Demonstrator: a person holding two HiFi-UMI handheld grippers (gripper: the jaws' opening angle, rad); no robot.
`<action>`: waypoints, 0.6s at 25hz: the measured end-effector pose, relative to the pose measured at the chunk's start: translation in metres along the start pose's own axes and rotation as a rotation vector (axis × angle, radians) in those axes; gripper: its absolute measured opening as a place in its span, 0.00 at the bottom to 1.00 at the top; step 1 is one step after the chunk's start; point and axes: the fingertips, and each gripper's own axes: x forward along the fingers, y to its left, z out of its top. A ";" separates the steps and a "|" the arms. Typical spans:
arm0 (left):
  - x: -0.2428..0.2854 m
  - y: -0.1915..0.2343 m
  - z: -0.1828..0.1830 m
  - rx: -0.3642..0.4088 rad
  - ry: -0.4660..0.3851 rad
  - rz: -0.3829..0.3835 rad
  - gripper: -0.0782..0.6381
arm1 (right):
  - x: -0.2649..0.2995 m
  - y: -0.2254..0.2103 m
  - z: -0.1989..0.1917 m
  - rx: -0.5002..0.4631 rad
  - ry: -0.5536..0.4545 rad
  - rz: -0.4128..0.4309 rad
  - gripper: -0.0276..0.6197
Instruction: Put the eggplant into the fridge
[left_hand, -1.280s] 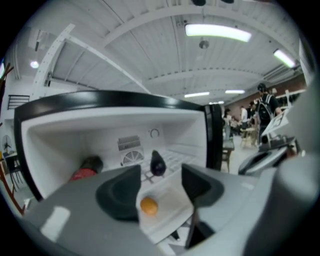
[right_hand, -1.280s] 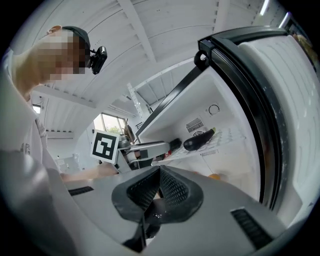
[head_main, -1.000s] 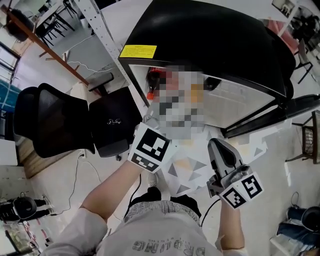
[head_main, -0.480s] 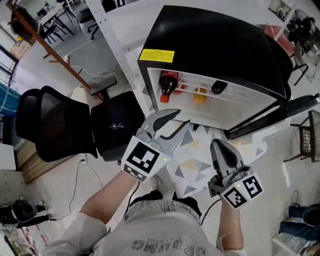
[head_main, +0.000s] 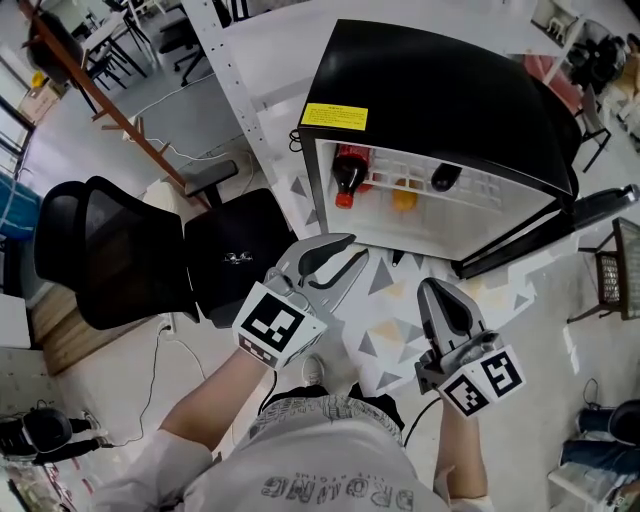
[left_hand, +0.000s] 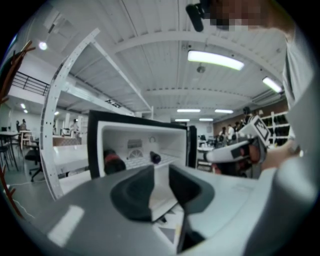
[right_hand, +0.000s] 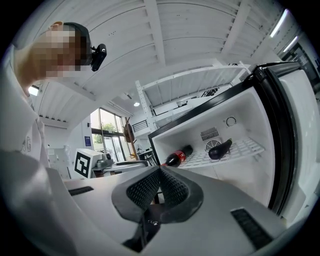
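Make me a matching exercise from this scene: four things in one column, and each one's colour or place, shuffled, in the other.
1 eggplant
2 bottle
3 chair
4 sticker

A yellow, on the fridge's top front edge
B dark, at the right of the shelf
C black, left of the fridge
D red label, lying at the left of the shelf

Pairs: 1-B, 2-D, 3-C, 4-A

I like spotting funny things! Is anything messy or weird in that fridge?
Nothing is spilled or broken. Two things look a bit odd: the cola bottle lies on its side on the wire shelf instead of standing, and the fridge door stands wide open. The eggplant rests neatly on the same shelf.
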 end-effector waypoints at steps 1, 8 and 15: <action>-0.003 0.001 0.001 -0.002 -0.008 -0.002 0.24 | 0.001 0.003 0.000 -0.007 0.001 0.003 0.05; -0.018 0.001 -0.008 -0.012 -0.007 -0.011 0.19 | 0.003 0.015 0.004 -0.027 0.001 0.008 0.05; -0.031 -0.006 -0.021 -0.032 -0.009 -0.037 0.16 | 0.007 0.025 0.003 -0.050 0.010 0.011 0.05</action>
